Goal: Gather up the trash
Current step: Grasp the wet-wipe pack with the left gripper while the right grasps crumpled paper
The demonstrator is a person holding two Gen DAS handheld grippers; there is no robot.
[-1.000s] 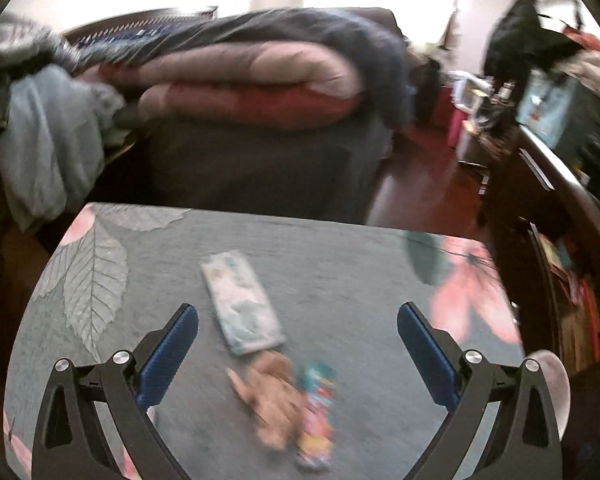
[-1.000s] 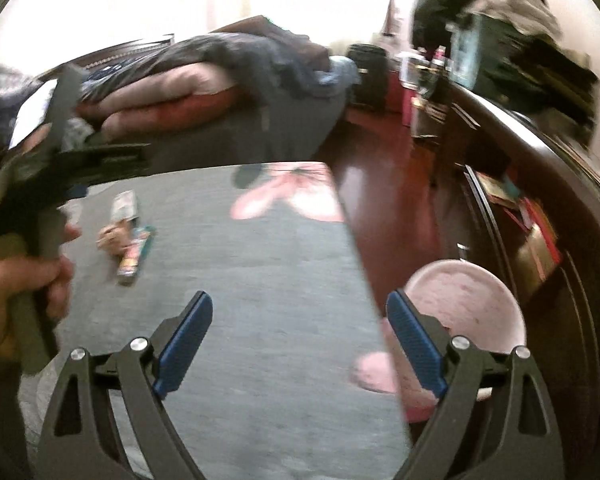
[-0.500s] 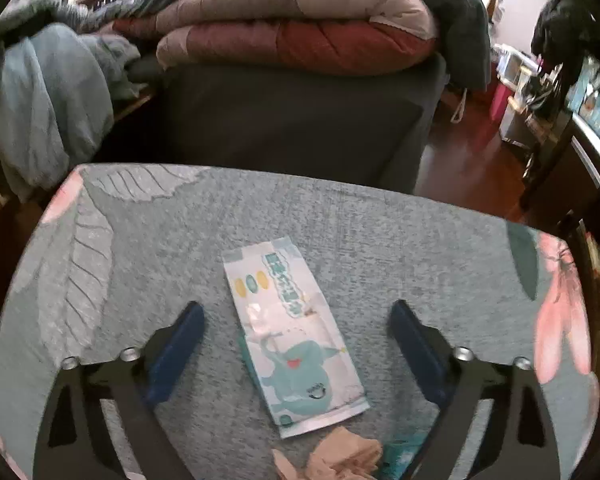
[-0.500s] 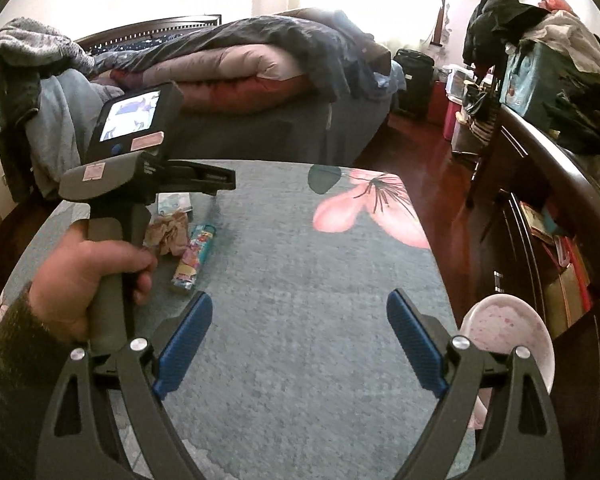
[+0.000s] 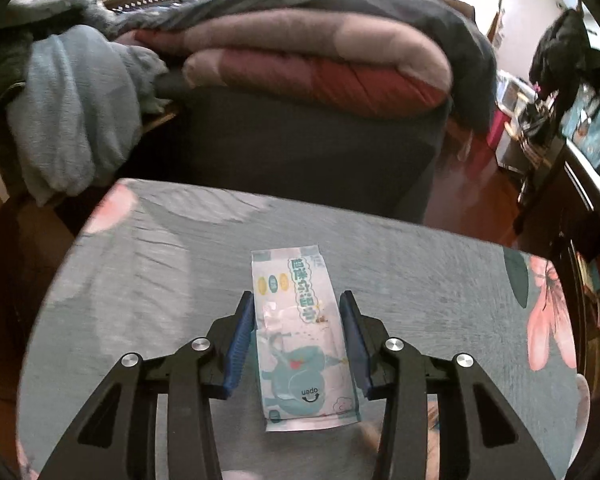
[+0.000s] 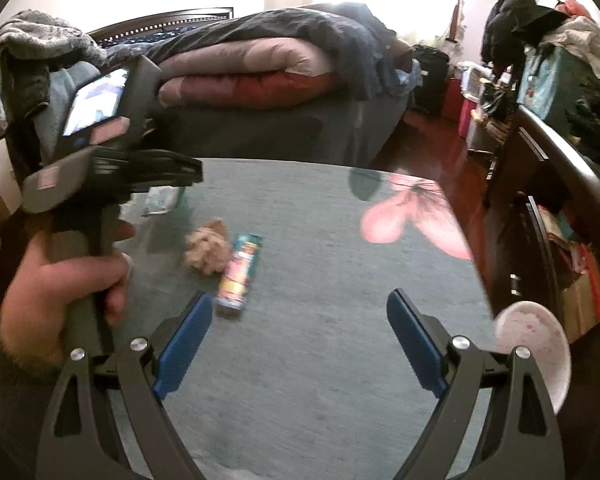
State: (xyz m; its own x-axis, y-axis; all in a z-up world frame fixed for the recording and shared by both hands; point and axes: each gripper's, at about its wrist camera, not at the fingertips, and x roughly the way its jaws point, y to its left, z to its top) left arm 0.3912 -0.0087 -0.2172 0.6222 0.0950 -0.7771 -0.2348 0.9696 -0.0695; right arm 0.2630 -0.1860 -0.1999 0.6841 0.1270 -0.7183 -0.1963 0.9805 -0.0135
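Note:
A flat white and teal wipes packet point(image 5: 296, 332) lies on the grey rug point(image 5: 160, 280). My left gripper point(image 5: 296, 298) straddles it, and its jaws are closing with the blue pads point(image 5: 242, 332) right at the packet's long edges; the packet lies flat and undeformed. In the right wrist view a corner of the packet point(image 6: 162, 200) shows under the left tool, which a hand point(image 6: 60, 280) holds. A crumpled brown paper point(image 6: 206, 250) and a colourful wrapper point(image 6: 240, 272) lie beside each other. My right gripper point(image 6: 300, 298) hovers open just nearer than the wrapper, holding nothing.
A bed point(image 5: 300, 140) piled with folded quilts stands past the rug's far edge. A dark dresser point(image 6: 560, 200) runs along the right, with a pink round bin point(image 6: 536, 352) on the red wood floor beside the rug. A pink flower print point(image 6: 412, 216) marks the rug's right side.
My left gripper moved forward over the wipes packet and narrowed its jaws around it. My right gripper shifted left toward the wrapper and the brown paper, with its jaws still wide.

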